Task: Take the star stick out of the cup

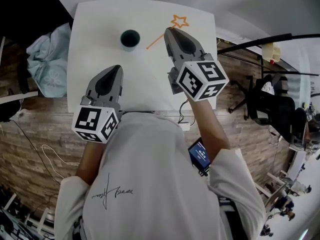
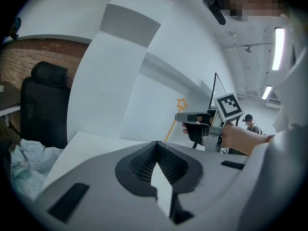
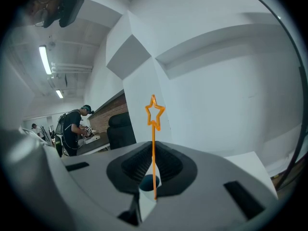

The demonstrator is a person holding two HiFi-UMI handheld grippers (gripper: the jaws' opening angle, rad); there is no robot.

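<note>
- Person's white shirt (image 1: 150,194) fills the near edge.
- Right gripper (image 1: 169,32) has its jaws clamped on the orange star stick (image 1: 155,42), whose lower end is just right of the dark cup (image 1: 130,38) and clear of it.
- Left gripper (image 1: 115,71) hovers near the front of the white counter (image 1: 95,44), jaws together on nothing.
- Pale blue cloth (image 1: 50,59) lies off the left edge, and a black office chair (image 1: 270,104) stands well to the right.
- Bare counter surrounds the cup.
</note>
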